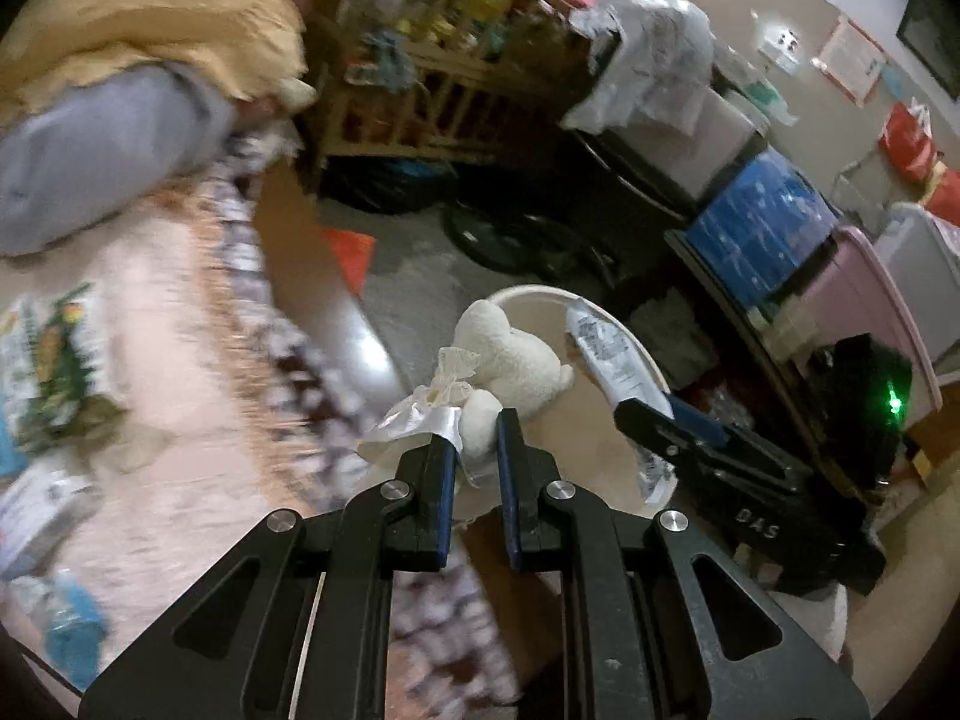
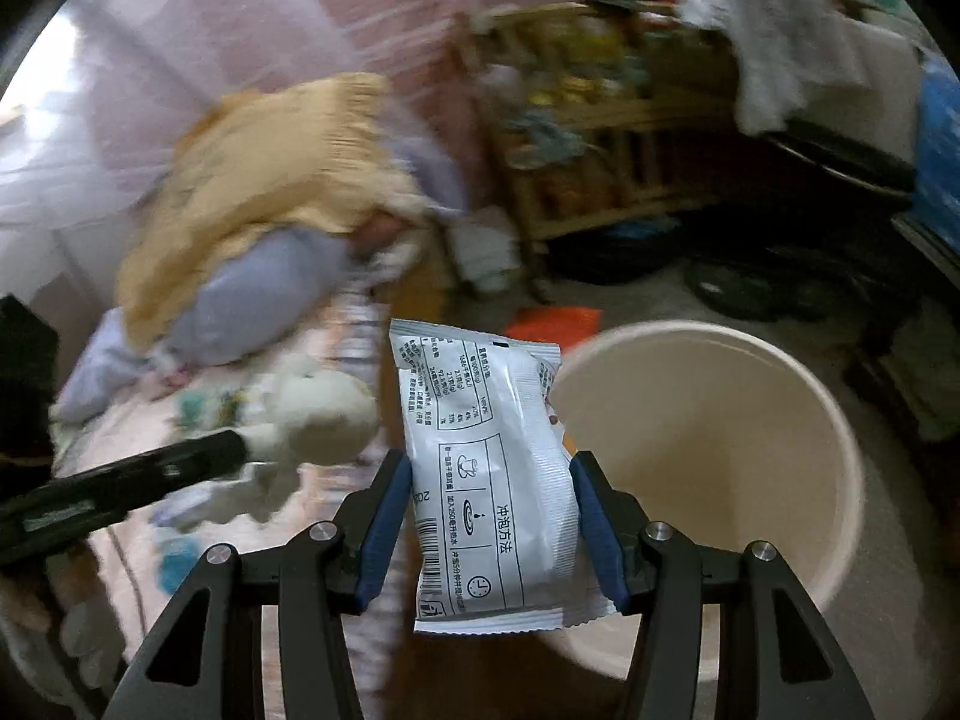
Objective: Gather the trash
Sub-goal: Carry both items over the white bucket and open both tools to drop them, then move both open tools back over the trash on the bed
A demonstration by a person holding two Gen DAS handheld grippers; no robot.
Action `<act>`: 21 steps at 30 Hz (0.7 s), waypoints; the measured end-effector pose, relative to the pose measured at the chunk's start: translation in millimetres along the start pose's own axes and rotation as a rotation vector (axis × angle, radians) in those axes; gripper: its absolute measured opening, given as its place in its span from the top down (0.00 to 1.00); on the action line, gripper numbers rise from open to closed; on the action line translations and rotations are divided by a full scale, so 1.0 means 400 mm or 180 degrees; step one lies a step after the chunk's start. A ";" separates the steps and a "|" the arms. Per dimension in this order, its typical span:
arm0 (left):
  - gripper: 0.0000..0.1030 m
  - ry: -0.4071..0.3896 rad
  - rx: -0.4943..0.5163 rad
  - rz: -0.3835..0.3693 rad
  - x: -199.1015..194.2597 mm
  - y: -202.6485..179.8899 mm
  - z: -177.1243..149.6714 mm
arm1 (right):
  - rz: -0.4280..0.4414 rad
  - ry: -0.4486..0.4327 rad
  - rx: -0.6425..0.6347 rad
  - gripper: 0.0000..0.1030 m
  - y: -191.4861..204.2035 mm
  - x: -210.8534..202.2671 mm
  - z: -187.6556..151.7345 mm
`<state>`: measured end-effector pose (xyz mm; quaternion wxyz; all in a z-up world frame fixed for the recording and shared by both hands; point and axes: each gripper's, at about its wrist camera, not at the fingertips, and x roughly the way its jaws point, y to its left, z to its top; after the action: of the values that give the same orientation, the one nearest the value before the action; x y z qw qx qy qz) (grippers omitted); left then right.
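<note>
My left gripper [image 1: 478, 427] is shut on a white plush toy [image 1: 510, 354] with a ribbon bow, held over the near rim of a cream round bin [image 1: 636, 354]. My right gripper [image 2: 489, 474] is shut on a white printed sachet [image 2: 486, 450], held upright just left of the bin [image 2: 720, 438], whose open mouth shows no contents. The right gripper and sachet [image 1: 612, 354] also show in the left wrist view, over the bin. The left gripper with the plush [image 2: 312, 414] shows at the left of the right wrist view.
A bed with a patterned pink sheet [image 1: 150, 360] carries a yellow and grey cushion [image 1: 120, 90] and wrappers [image 1: 54, 360]. A wooden shelf [image 1: 432, 60], a black wheeled frame [image 1: 540, 228] and stacked storage boxes [image 1: 762, 228] stand beyond the bin.
</note>
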<state>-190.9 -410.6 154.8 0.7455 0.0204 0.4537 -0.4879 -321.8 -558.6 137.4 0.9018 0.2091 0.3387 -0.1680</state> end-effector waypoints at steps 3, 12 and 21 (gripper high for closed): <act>0.90 0.0062 0.0038 -0.0082 0.060 -0.046 0.009 | -0.0084 0.0046 0.0269 0.49 -0.082 0.010 -0.006; 0.73 0.0179 0.0019 -0.0340 0.178 -0.100 0.006 | -0.0279 0.0100 0.0698 0.34 -0.195 0.037 -0.018; 0.60 0.0068 0.0132 0.0164 0.119 -0.051 -0.032 | -0.0102 0.0169 0.0524 0.33 -0.129 0.056 -0.029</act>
<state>-208.9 -448.9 122.6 0.7523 0.0527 0.4507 -0.4776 -335.1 -600.8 100.7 0.8695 0.2815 0.3508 -0.2041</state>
